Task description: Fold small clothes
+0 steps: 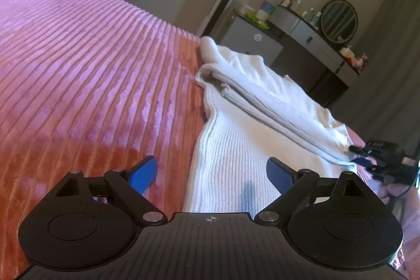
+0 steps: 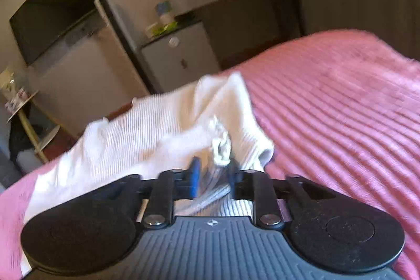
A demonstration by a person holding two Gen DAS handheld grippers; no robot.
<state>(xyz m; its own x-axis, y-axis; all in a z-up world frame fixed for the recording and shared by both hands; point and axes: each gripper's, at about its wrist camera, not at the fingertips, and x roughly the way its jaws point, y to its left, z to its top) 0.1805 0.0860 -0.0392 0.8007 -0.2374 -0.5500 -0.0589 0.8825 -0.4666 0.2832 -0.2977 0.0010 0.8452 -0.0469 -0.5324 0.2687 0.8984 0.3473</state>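
Note:
A white ribbed garment (image 1: 236,138) lies on the pink ribbed bedspread (image 1: 92,70), with a long fold running across its top. My left gripper (image 1: 211,173) is open and empty, just above the garment's near left edge. My right gripper (image 2: 212,172) is shut on a bunched edge of the white garment (image 2: 157,127) and lifts it a little off the bed. The right gripper also shows at the far right of the left wrist view (image 1: 367,156), gripping the end of the fold.
The pink bedspread (image 2: 341,109) spreads wide on both sides of the garment. Beyond the bed stand a small white fridge (image 1: 252,41), a grey dresser with a round mirror (image 1: 338,20), a dark TV (image 2: 52,7) and a round side table (image 2: 23,106).

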